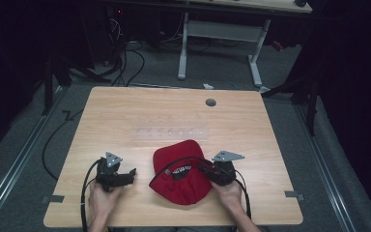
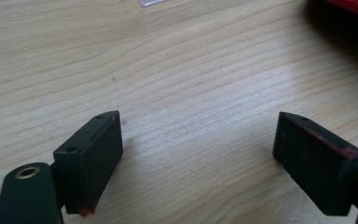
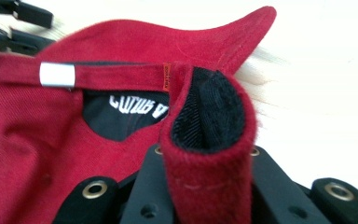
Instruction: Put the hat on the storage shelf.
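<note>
Your right gripper pinches the red cap, left gripper wide open w/ nothing, on wood table, dark room.

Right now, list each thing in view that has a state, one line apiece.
Left claw: open, holding nothing, over bare wood.
Right claw: shut on a folded edge of the red cap.
Red cap: lying on the table, dark lining showing, back strap fastened.
Table: bare wood apart from the cap and a clear strip.
</note>
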Demonstrator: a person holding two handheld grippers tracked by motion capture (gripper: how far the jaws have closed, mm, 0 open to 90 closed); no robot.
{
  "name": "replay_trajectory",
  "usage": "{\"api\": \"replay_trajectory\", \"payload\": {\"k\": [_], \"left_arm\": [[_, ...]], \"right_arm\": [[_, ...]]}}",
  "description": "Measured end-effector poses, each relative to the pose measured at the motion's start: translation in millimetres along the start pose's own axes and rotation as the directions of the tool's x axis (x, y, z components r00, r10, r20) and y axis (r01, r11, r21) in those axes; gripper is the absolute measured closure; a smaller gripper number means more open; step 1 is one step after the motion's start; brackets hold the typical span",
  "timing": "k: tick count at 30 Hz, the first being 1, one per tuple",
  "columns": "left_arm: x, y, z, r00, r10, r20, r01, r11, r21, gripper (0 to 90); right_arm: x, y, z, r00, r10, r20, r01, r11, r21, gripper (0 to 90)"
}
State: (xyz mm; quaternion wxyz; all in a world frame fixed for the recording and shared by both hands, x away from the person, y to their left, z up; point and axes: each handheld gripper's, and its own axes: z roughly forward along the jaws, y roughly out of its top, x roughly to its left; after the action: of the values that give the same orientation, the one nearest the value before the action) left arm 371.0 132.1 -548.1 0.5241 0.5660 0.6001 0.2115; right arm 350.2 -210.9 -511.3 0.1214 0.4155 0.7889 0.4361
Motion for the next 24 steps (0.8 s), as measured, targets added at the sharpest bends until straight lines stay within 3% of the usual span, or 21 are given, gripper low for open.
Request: {"api": "replay_trajectory", "payload": {"k": [8, 12, 18, 24], "left_arm": [[-2.3, -0.8, -5.4, 0.9995, 0.013, 0.029, -0.013, 0.9996, 0.027, 20.9], [-11.4, -3.9, -11.6, 0.9967, 0.034, 0.073, -0.036, 0.9991, 0.021, 22.2], [-32.3, -9.9, -18.3, 0.9830, 0.084, 0.163, -0.087, 0.9961, 0.015, 21.4], [-53.4, -12.6, -22.6, 0.9646, 0.134, 0.227, -0.138, 0.9905, -0.002, 20.8]], "right_arm": [[-2.5, 1.9, -17.1, 0.9995, 0.017, -0.028, -0.018, 1.000, -0.025, 84.7], [-4.0, 6.9, -26.1, 0.9992, 0.020, -0.035, -0.022, 0.999, -0.039, 84.8], [-4.9, 16.1, -37.8, 0.9985, 0.020, -0.051, -0.023, 0.998, -0.053, 84.8], [-5.5, 22.0, -46.0, 0.9972, 0.032, -0.067, -0.036, 0.998, -0.059, 84.9]]}}
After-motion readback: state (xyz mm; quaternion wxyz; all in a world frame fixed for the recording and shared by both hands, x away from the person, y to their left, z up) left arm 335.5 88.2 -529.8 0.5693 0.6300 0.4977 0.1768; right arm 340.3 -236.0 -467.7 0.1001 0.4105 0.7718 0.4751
